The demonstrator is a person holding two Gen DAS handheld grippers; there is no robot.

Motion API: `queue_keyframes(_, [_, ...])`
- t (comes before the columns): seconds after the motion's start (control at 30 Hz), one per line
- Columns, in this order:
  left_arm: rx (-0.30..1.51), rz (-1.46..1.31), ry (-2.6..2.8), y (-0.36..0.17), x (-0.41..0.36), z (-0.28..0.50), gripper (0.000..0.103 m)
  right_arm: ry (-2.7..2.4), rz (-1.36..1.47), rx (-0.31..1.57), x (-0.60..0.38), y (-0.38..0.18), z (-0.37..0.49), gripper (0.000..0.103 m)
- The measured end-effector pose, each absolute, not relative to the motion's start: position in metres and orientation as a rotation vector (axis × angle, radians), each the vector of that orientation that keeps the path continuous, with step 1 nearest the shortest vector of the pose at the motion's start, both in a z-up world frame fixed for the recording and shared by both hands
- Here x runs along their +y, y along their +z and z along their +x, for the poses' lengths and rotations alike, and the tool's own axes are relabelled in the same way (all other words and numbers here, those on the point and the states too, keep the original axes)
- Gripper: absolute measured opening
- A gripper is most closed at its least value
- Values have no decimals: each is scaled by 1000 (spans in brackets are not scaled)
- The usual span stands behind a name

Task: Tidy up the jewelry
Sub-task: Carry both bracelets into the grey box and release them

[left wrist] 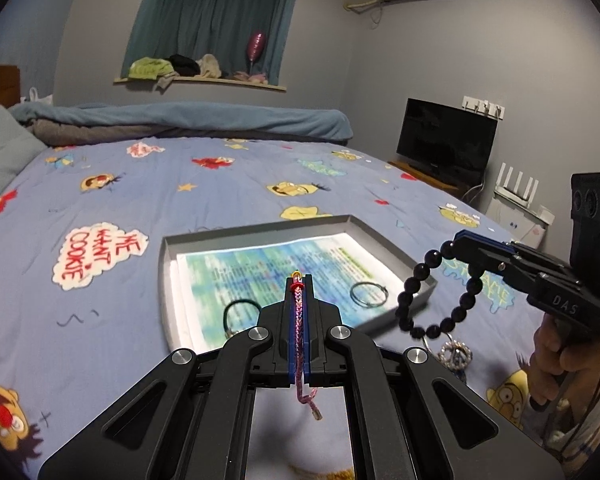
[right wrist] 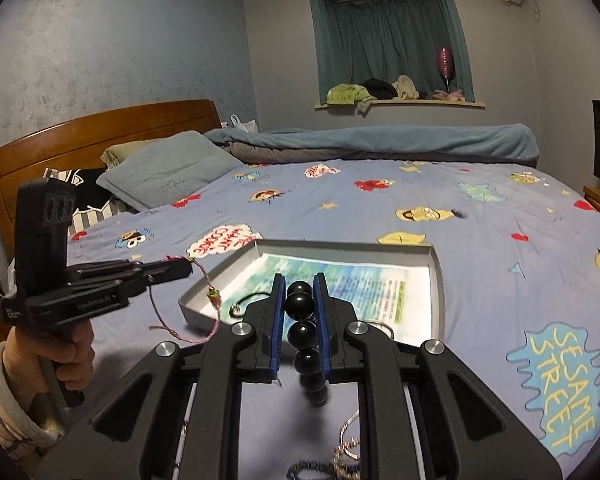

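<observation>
On the cartoon-print bedsheet (left wrist: 220, 200), a shallow grey tray (left wrist: 168, 280) lies open while both claws hang above its near edge, each clenched on a bracelet.

Inside the tray a printed paper sheet (left wrist: 268, 264) covers the floor; on it rest a thin wire ring (left wrist: 368, 294) toward the right and a dark cord loop (left wrist: 242, 314) toward the left, well apart from each other. The left gripper (left wrist: 299, 280) is pinched tight on a pink braided bracelet (left wrist: 299, 320), whose loop dangles beside the tray's left corner in the right wrist view. The right gripper (right wrist: 299, 280) grasps a black bead bracelet (right wrist: 300, 304) between its blue pads, the strand hanging over the tray's right corner. More sparkly jewelry (left wrist: 456, 354) lies on the sheet just outside the tray, near the right hand (left wrist: 556, 360).
</observation>
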State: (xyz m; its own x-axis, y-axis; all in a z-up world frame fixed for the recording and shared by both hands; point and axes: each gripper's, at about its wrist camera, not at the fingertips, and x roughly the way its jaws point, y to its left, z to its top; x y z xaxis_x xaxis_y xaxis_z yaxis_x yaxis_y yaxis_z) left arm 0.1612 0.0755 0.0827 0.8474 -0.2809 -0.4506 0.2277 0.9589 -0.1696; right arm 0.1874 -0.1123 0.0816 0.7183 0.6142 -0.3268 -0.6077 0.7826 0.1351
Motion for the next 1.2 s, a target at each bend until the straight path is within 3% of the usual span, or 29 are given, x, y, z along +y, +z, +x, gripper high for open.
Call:
queue_keyframes(0.6, [488,-168,-226,77,84,213,3,662,7,401,-81,79,234,14])
queue_keyframes(1.13, [694,-210,-180,25,98,244,3,547,99,628,-109,27,289,14])
queue_keyframes(1.2, [695,-205,-179,24,98,242,12,533,97,650,-112,24,293,14])
